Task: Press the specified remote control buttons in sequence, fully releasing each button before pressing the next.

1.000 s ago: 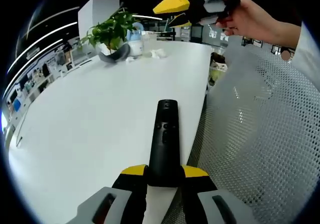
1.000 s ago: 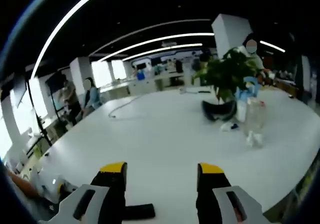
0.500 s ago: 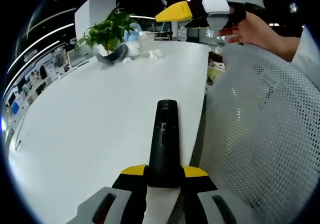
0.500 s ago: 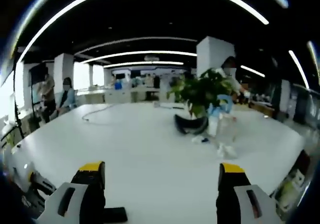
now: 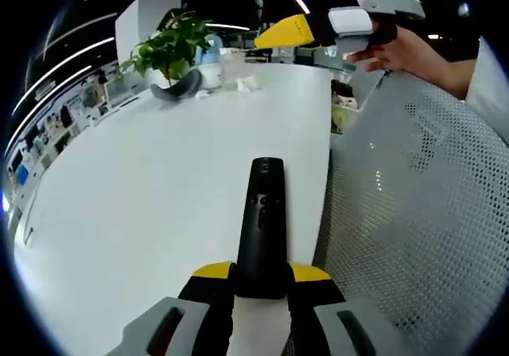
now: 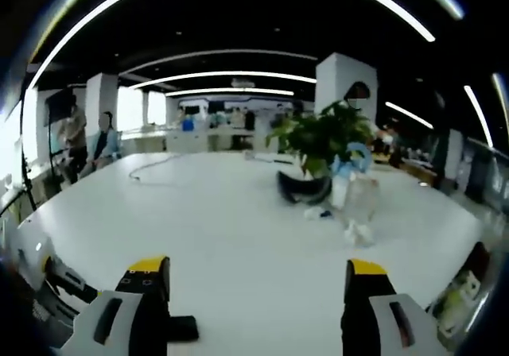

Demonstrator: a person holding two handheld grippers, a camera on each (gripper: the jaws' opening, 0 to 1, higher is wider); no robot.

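Left gripper view: left tool (image 5: 261,275) clamped on black remote (image 5: 262,222); right tool (image 6: 253,280) wide, empty.

A long white surface (image 6: 238,237) runs through a big open-plan hall under a dark ceiling with curved light strips (image 6: 238,76). A potted plant (image 6: 322,137) stands on it near a white pillar (image 6: 334,82). A white perforated mesh panel (image 5: 413,213) borders its edge. People stand far off by bright windows (image 6: 131,118).

bright, even indoor light from long white ceiling strip lights (image 6: 238,76); the glossy white table (image 5: 159,173) shows soft glare; fisheye bending at edges; right gripper view slightly blurred.
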